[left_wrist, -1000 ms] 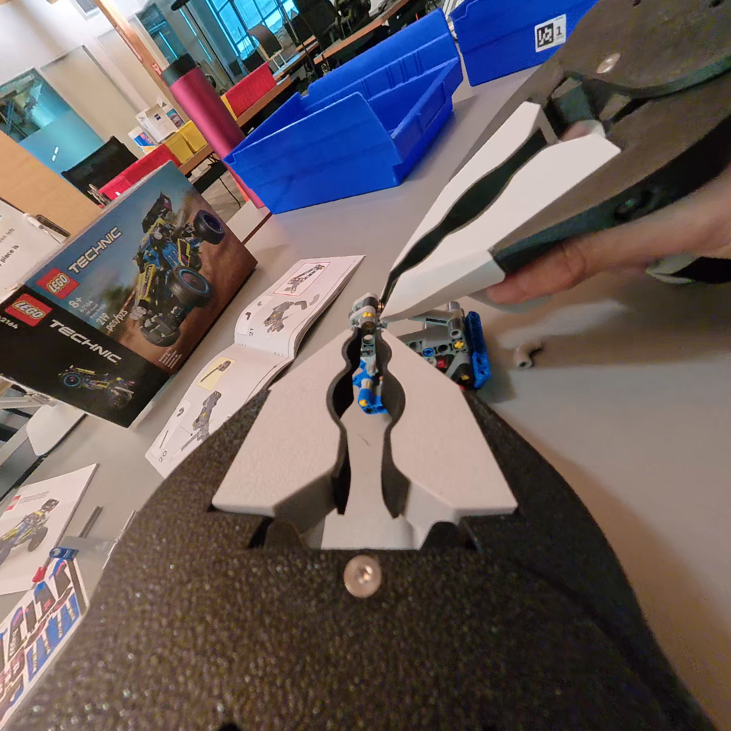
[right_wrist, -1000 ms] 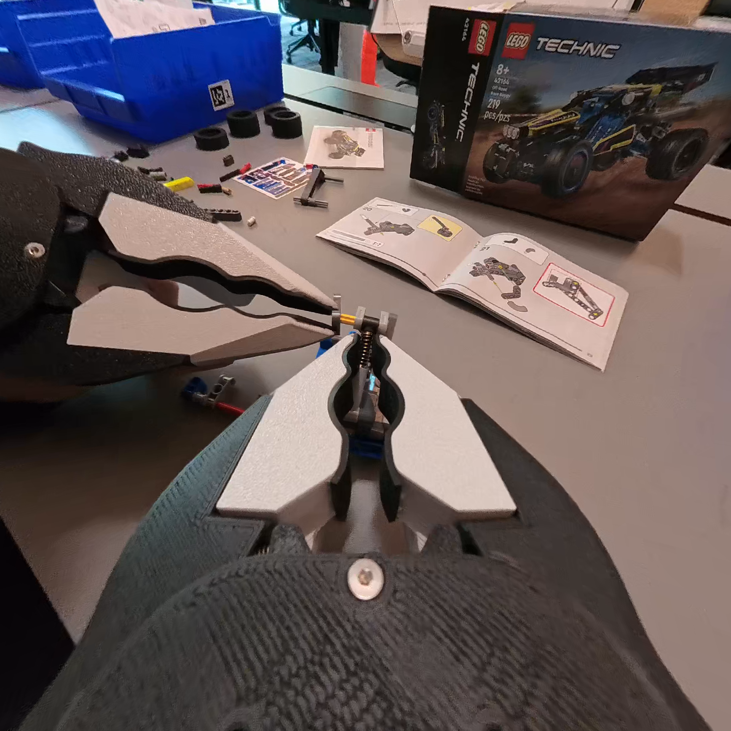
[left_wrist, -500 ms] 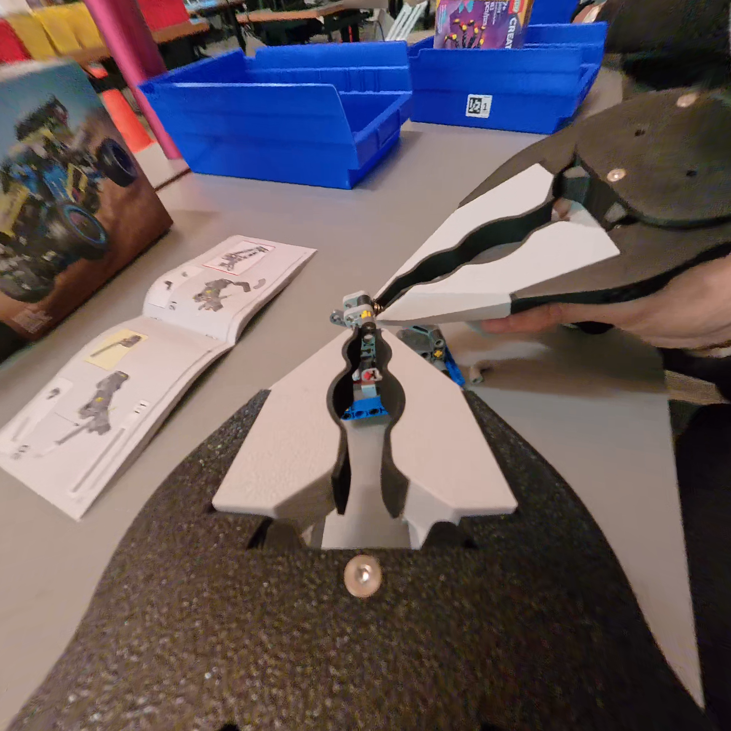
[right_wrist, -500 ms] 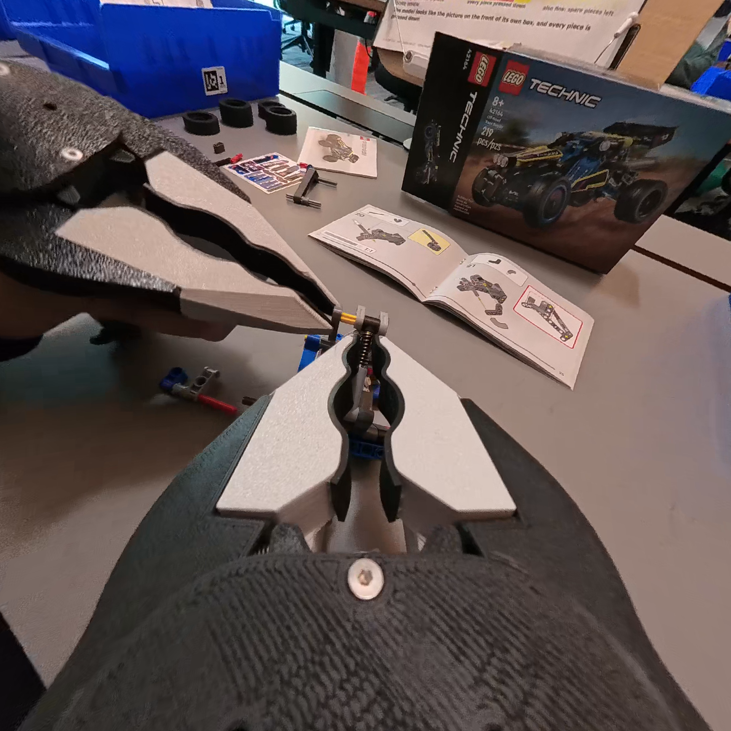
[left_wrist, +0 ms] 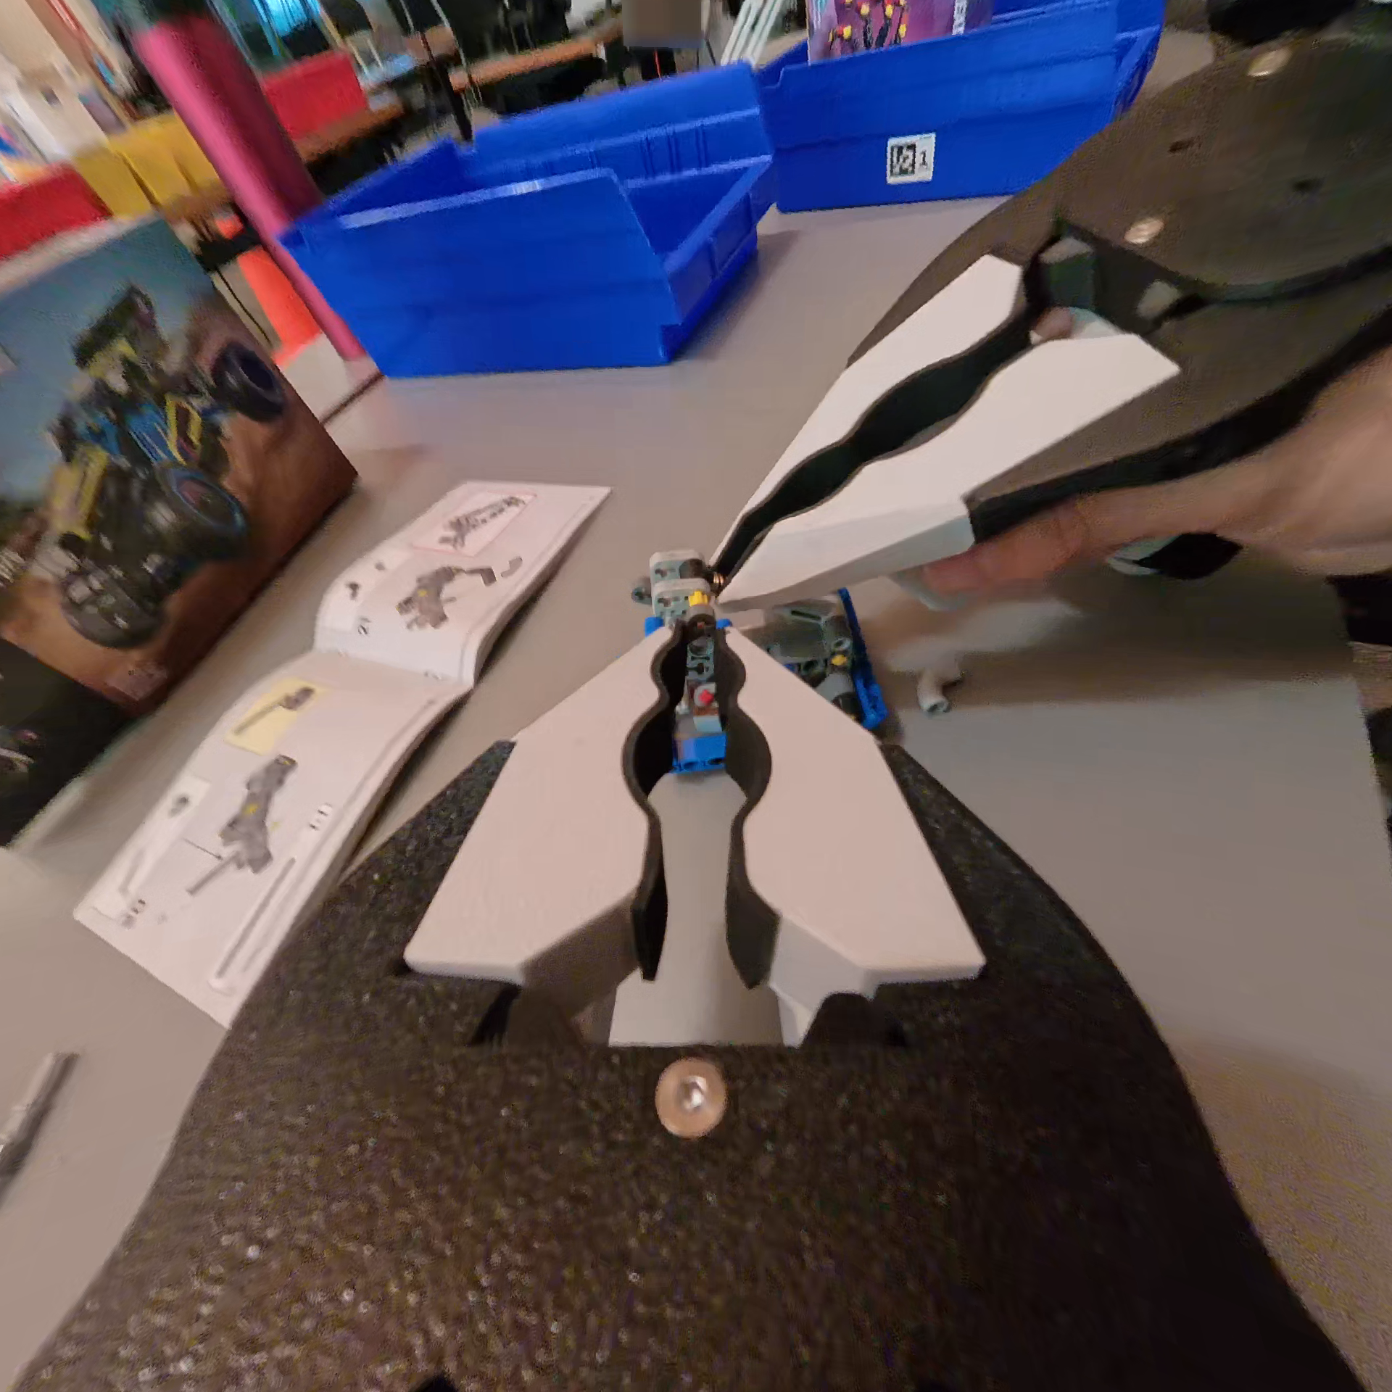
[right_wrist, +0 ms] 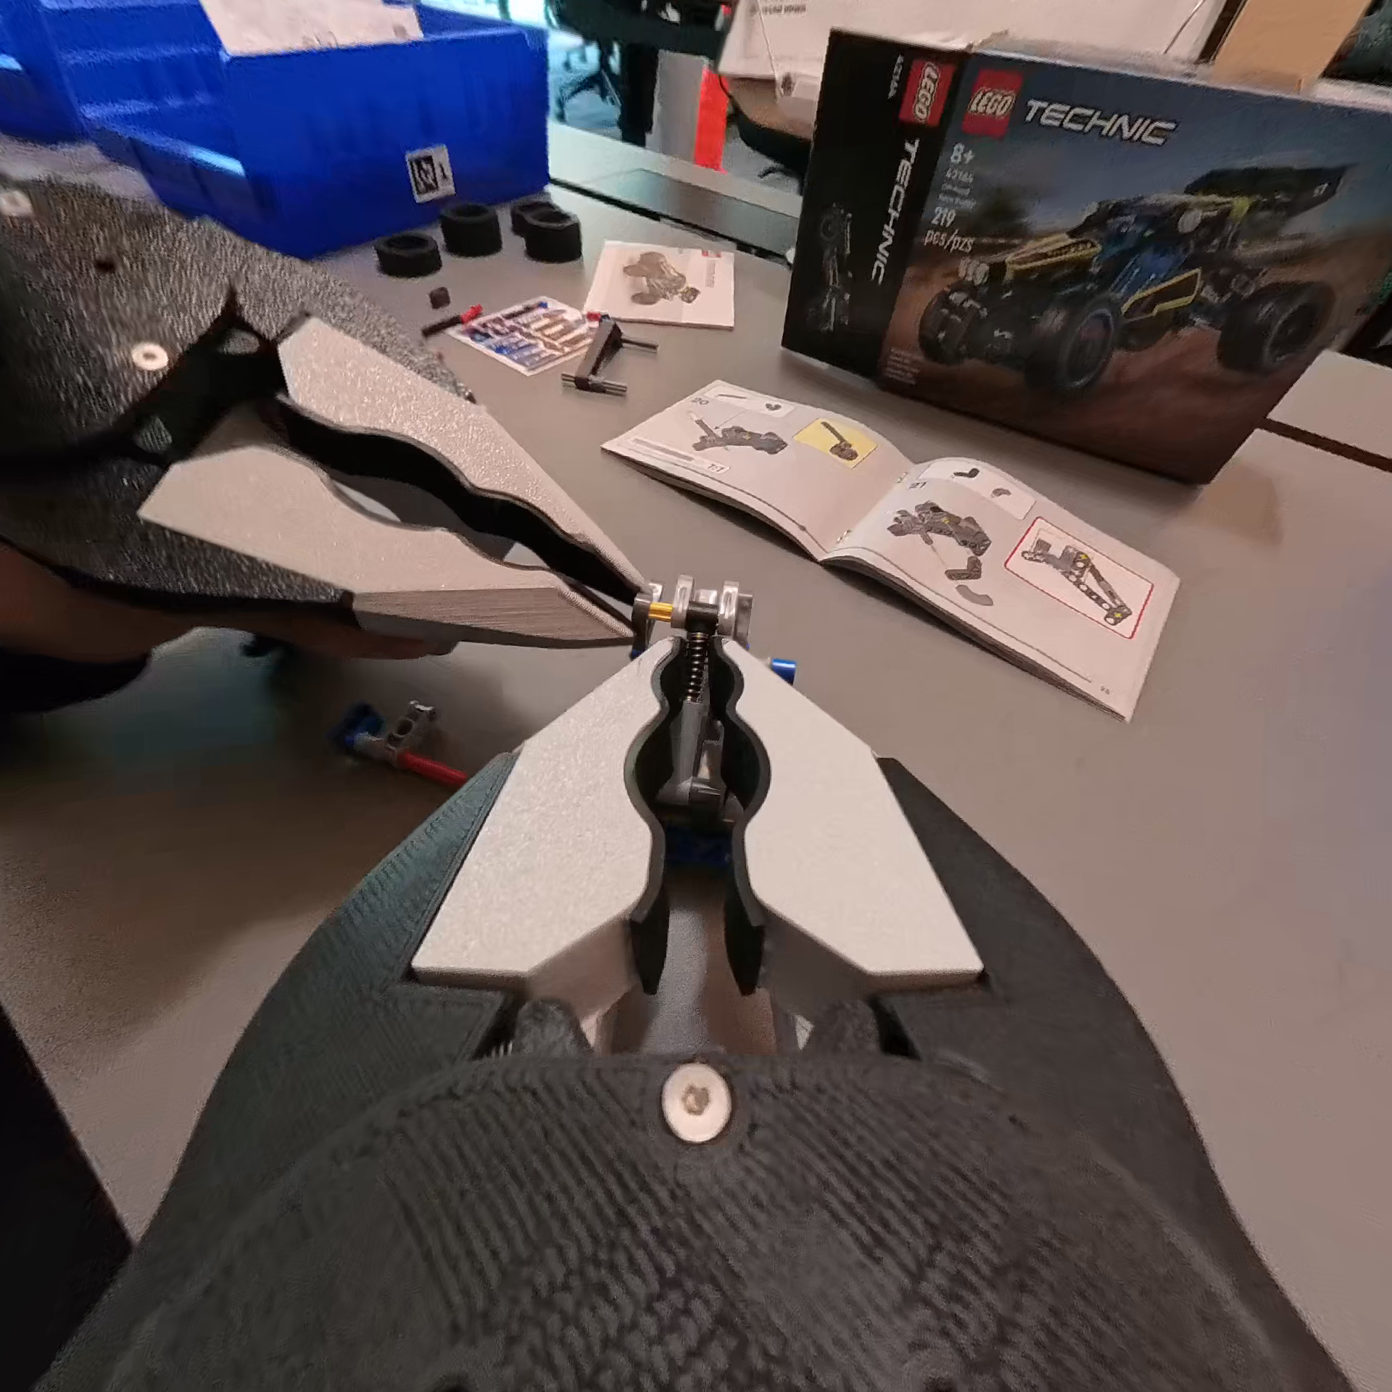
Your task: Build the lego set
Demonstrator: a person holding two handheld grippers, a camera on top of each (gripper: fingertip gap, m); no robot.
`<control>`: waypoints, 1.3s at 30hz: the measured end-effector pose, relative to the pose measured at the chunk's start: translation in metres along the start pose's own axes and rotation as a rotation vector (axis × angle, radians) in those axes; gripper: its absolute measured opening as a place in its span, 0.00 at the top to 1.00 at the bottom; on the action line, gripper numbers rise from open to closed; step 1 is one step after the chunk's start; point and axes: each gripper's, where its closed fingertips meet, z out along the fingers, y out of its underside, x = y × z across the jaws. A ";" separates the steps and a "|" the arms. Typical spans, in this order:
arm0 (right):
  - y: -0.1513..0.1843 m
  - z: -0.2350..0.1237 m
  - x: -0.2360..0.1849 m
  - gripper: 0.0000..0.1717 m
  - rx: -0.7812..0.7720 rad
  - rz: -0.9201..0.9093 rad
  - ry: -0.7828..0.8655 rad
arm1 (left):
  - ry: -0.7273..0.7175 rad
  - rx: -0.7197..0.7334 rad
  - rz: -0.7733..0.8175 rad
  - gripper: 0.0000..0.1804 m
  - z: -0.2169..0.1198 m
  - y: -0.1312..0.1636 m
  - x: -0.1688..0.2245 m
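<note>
A small grey, blue and yellow brick assembly (left_wrist: 678, 584) is held above the grey table (left_wrist: 1092, 866) between both grippers. My left gripper (left_wrist: 697, 636) is shut on the grey bush at the end of its yellow axle. In the right wrist view this gripper (right_wrist: 629, 614) comes in from the left. My right gripper (right_wrist: 693, 644) is shut on the black spring strut of the same assembly (right_wrist: 712, 602). In the left wrist view this gripper (left_wrist: 719, 587) comes in from the right, held by a hand (left_wrist: 1243, 497).
An open instruction booklet (right_wrist: 904, 527) and a toy box (right_wrist: 1092, 248) lie behind it. Blue bins (left_wrist: 542, 256) stand at the back. A half-built grey and blue piece (left_wrist: 828, 655) lies just under the grippers. Black tyres (right_wrist: 474, 230), a sticker sheet (right_wrist: 527, 331) and loose parts (right_wrist: 399, 742) lie to the left. The grippers are tip to tip, or close to it.
Both grippers have stayed shut on the assembly. They have swung together, so the box and booklet shift in the views, and the right gripper's angle to the assembly has changed a little.
</note>
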 end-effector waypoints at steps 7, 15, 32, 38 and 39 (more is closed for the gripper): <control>-0.003 -0.003 0.004 0.98 0.031 0.024 -0.026 | -0.057 0.061 0.221 0.98 0.002 -0.007 -0.001; -0.008 -0.004 0.001 0.98 0.061 -0.014 -0.042 | -0.181 0.085 0.462 0.98 -0.003 -0.016 -0.002; -0.003 0.005 0.005 0.98 0.004 -0.223 0.194 | -0.350 -0.141 0.458 0.98 0.000 -0.004 -0.007; -0.002 0.008 -0.011 0.92 -0.020 -0.278 0.040 | -0.177 -0.249 0.345 0.98 -0.014 0.018 -0.004; -0.003 0.007 -0.012 0.88 -0.012 -0.271 0.013 | -0.152 -0.257 0.325 0.98 -0.017 0.021 -0.004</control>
